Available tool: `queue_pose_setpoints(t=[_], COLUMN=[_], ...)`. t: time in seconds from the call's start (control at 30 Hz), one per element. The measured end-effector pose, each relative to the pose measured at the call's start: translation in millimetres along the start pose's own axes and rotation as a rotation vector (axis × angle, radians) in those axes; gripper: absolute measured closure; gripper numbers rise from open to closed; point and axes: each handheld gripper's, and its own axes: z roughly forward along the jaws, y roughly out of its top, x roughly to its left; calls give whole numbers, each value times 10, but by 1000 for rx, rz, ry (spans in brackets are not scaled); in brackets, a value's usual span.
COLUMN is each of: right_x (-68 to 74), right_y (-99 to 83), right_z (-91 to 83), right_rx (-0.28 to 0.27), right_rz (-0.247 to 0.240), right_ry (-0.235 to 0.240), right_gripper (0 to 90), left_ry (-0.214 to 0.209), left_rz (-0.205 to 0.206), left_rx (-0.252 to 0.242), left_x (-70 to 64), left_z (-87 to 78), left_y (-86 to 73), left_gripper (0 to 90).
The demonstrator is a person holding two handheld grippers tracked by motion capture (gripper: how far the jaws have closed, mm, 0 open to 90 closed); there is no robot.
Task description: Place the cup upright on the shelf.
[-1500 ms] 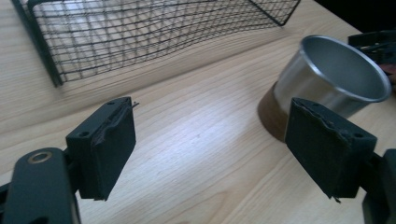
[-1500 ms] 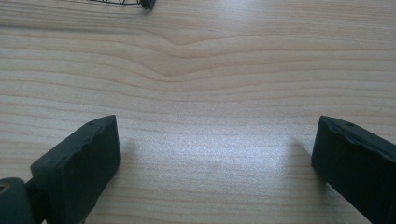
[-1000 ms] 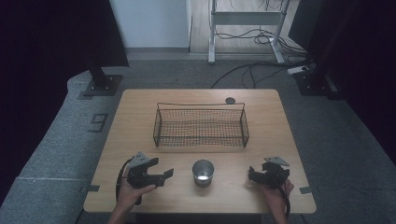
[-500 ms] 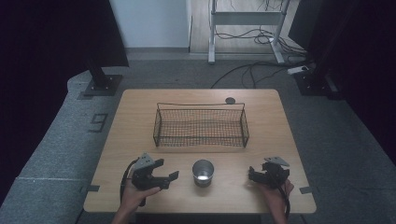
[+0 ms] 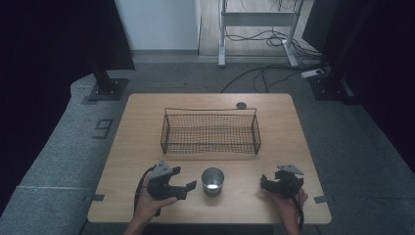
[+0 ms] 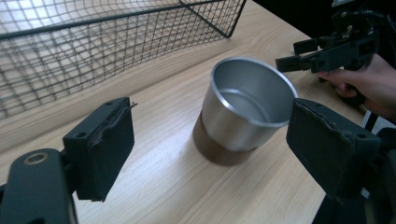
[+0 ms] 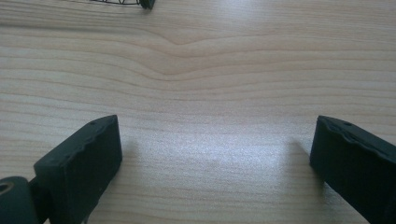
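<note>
My left gripper [image 6: 205, 154] is spread wide just short of the steel cup [image 6: 245, 109], not touching it. The cup stands upright on the table [image 5: 293, 122] before the wire basket [image 5: 210, 131]. My right gripper [image 7: 212, 158] is spread too, over bare wood.

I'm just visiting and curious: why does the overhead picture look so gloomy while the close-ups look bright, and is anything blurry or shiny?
High view: dim, its surroundings nearly black, the table lit. Left gripper view: bright, glare on the wood, the metal cup gleaming, the basket washed out at the top. Right gripper view: a pale sheen on the wood between the sharp black fingers.
</note>
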Motion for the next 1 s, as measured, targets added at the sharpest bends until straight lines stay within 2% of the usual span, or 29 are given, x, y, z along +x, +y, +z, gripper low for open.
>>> queue_pose_setpoints(t=[0.23,0.57,0.87,1.0], right_x=[-1,-1,-3,-3], right_y=[-3,-3,-3,-3], right_z=[-2,-3,-4,-4], right_rx=[-2,-3,-5,-5], right_rz=[0,0,1,1], right_ry=[0,-1,0,0], right_gripper=[28,32,35,36], left_ry=[6,23,40,39], left_rz=[15,14,31,38], left_rx=[18,44,88,93], left_x=[-101,-196,-296,-321], left_z=[200,371,570,624], left_y=[42,48,59,79], left_gripper=[144,98,57,40])
